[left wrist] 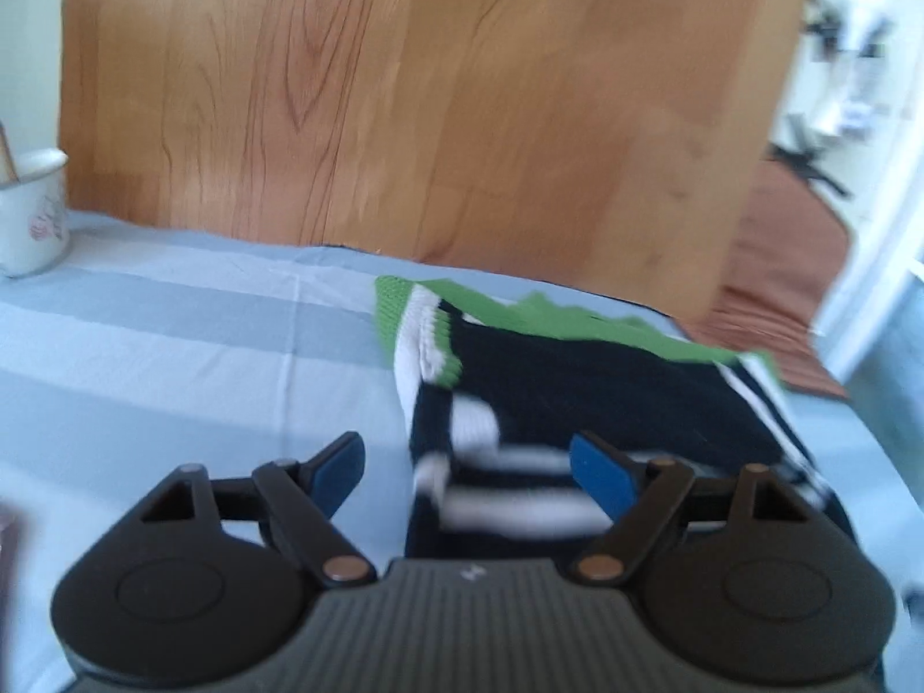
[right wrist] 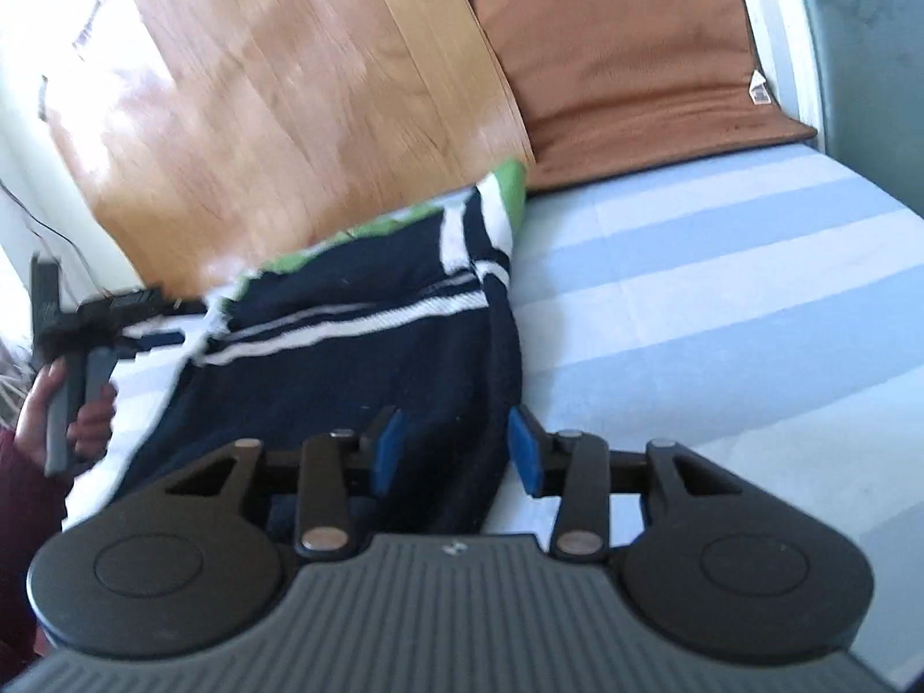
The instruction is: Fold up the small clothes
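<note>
Left wrist view: wooden board [left wrist: 439,104] upright at the back, filling most of the background, grain running vertically. Below it, bed [left wrist: 173,346] under a sheet striped pale blue and grey, creased in straight lines. Far right, brown cushion [left wrist: 774,289] past the board's edge, against a white wall. On the sheet, knitted sweater [left wrist: 577,381], navy with white stripes and green trim, lying folded near the board's foot, right of centre. Left claw [left wrist: 473,476] low over the sweater's near edge, blue pads wide apart, right pad above the striped part, left pad above bare sheet; holding nothing. At far left, white mug [left wrist: 32,213] with a pink print, standing on the sheet, well apart from the sweater.

Right wrist view: same board [right wrist: 277,104] tilted, sunlit at the upper left; cushion [right wrist: 629,63] leaning behind the bed [right wrist: 722,289]. Sweater [right wrist: 358,346] spread from the board's foot toward the camera. Right claw [right wrist: 453,450] with pads apart, straddling the sweater's right edge fold, not clamped. At left, left hand [right wrist: 63,410] gripping the other tool's handle; dark red sleeve [right wrist: 23,496] below it.
</note>
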A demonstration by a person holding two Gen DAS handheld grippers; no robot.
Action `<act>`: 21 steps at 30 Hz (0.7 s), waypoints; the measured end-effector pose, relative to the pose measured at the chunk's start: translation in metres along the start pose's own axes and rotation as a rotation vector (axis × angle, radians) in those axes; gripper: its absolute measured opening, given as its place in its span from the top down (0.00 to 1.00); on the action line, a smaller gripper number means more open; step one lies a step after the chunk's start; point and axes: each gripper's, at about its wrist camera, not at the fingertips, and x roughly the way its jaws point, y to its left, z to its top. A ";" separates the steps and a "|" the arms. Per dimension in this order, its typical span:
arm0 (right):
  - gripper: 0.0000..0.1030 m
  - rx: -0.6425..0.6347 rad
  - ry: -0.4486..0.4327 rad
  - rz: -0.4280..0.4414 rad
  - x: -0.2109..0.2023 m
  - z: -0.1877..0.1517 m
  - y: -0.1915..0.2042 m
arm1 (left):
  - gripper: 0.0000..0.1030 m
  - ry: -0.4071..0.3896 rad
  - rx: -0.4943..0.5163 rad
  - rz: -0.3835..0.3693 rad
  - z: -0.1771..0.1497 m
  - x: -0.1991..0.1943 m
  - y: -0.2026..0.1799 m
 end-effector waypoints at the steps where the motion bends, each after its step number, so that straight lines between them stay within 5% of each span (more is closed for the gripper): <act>1: 0.57 0.004 -0.007 0.012 -0.005 -0.002 -0.001 | 0.21 0.001 0.010 -0.010 -0.009 -0.019 0.001; 10: 0.56 0.115 0.100 0.204 -0.043 -0.051 -0.017 | 0.23 0.136 0.007 -0.081 -0.113 -0.138 0.007; 15: 0.56 0.199 0.226 0.283 -0.044 -0.082 -0.018 | 0.30 0.197 -0.068 -0.085 -0.145 -0.152 0.012; 19: 0.57 0.259 0.220 0.365 -0.036 -0.091 -0.014 | 0.31 0.229 -0.140 -0.137 -0.157 -0.146 0.014; 20: 0.59 0.269 0.219 0.379 -0.032 -0.092 -0.013 | 0.32 0.217 -0.134 -0.125 -0.160 -0.145 0.011; 21: 0.73 0.276 0.216 0.376 -0.028 -0.093 -0.010 | 0.35 0.213 -0.122 -0.115 -0.162 -0.146 0.007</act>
